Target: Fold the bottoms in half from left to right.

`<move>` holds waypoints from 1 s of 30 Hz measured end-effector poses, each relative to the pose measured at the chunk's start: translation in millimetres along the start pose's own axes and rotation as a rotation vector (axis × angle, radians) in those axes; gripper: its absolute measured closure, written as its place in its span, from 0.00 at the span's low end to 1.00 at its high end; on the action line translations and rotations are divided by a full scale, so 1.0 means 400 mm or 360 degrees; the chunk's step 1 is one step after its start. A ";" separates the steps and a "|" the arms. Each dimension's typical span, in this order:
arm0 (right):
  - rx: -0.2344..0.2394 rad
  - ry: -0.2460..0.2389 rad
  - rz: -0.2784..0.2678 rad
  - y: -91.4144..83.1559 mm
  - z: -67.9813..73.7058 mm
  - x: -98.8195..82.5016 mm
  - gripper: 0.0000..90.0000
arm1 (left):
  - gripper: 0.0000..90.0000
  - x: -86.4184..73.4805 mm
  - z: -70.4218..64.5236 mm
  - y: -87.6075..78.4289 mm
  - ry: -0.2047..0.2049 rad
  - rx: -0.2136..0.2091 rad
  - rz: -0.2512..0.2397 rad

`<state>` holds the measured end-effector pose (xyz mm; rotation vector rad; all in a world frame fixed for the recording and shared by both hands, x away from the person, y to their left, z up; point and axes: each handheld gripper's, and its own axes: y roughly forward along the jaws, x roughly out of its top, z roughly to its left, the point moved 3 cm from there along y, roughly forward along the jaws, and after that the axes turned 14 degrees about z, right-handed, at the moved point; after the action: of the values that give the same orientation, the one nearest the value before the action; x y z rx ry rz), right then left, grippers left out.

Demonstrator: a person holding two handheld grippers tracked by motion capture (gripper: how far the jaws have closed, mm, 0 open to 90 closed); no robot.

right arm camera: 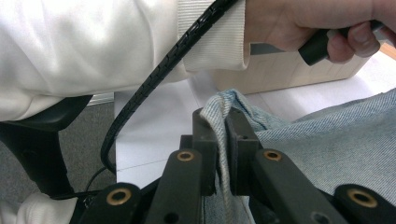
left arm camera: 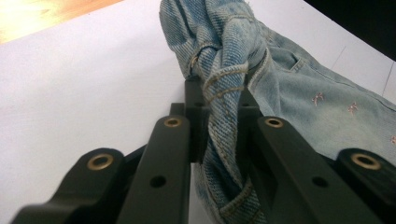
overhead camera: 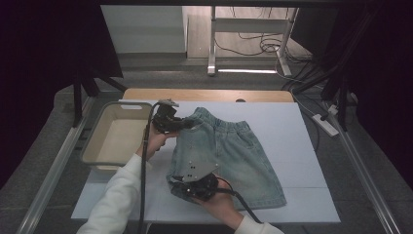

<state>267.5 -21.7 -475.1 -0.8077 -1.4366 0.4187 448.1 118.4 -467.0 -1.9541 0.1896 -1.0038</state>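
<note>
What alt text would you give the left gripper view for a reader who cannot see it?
The left gripper is clamped on a bunched, seamed edge of light blue denim shorts, its two black jaws rising from the bottom of the frame. The rest of the shorts trails off to the right across a white table cover.

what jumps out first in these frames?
The light blue denim shorts spread on the white table cover, mid-table. Both grippers are clamped on their left edge: the left gripper pinches a bunched waistband corner at the top, the right gripper grips a hem fold nearest the person. A beige plastic basket sits empty at the table's left edge.
</note>
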 end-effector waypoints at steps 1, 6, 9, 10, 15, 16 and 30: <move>-0.0002 -0.0001 0.0001 0.001 0.000 0.000 0.93 | 0.90 0.000 0.001 -0.001 0.0003 0.0000 0.0002; -0.0010 0.0006 -0.0013 0.000 -0.006 0.001 0.93 | 0.90 0.008 0.007 -0.004 0.0002 0.0004 -0.0008; -0.0025 0.0016 -0.0025 -0.001 -0.012 0.007 0.93 | 0.90 0.016 0.013 -0.008 0.0003 -0.0008 -0.0019; -0.0028 0.0018 -0.0026 -0.002 -0.013 0.009 0.93 | 0.90 0.018 0.015 -0.009 0.0003 -0.0011 -0.0022; -0.0046 0.0039 -0.0046 -0.001 -0.021 0.014 0.93 | 0.90 0.028 0.018 -0.003 0.0014 -0.0013 -0.0023; -0.0050 0.0045 -0.0044 -0.001 -0.022 0.013 0.93 | 0.90 0.030 0.019 -0.002 0.0015 -0.0016 -0.0022; -0.0045 0.0052 -0.0075 -0.004 -0.023 0.024 0.93 | 0.90 0.031 0.023 -0.020 0.0010 -0.0033 -0.0045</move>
<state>277.4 -18.2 -466.6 -0.7984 -1.4309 0.3484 461.0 122.9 -456.1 -1.9774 0.1773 -1.0302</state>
